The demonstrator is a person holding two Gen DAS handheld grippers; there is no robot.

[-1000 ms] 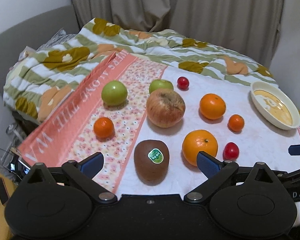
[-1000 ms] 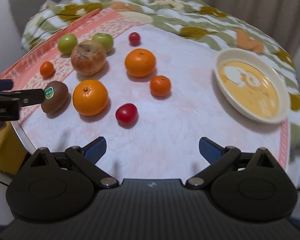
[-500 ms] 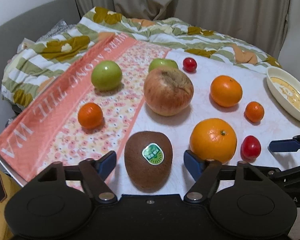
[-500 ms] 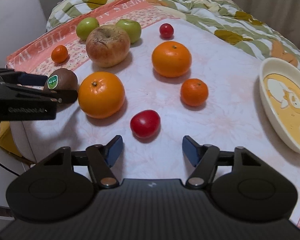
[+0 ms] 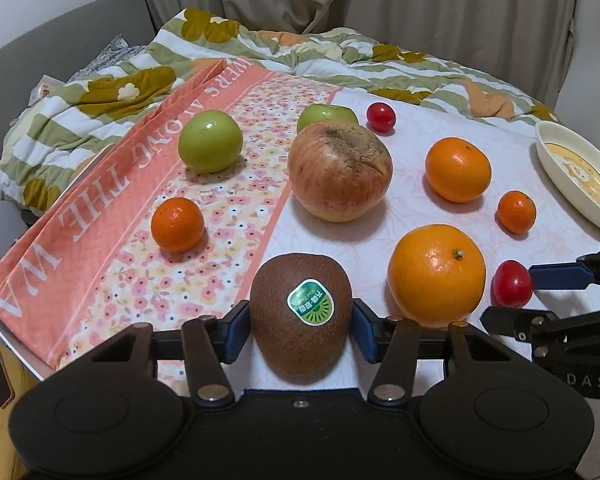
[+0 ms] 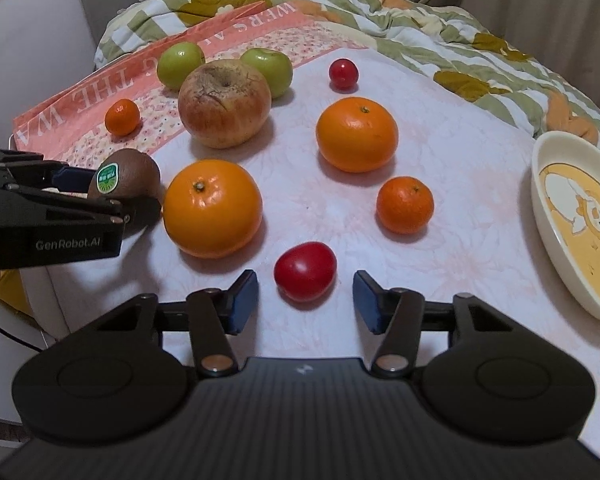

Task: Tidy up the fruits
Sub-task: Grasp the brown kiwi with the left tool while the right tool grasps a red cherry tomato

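1. The left gripper has its jaws closing around the kiwi, which sits between the blue pads at the table's near edge; the pads look to be touching its sides.
2. The right gripper has its jaws closing too, with the nearest red tomato between the pads but with a gap on each side.
3. A large orange lies just beside the kiwi.
4. A blemished apple sits behind the kiwi, at the edge of the pink floral cloth.
5. The cream bowl stands at the table's right side, well apart from both grippers.
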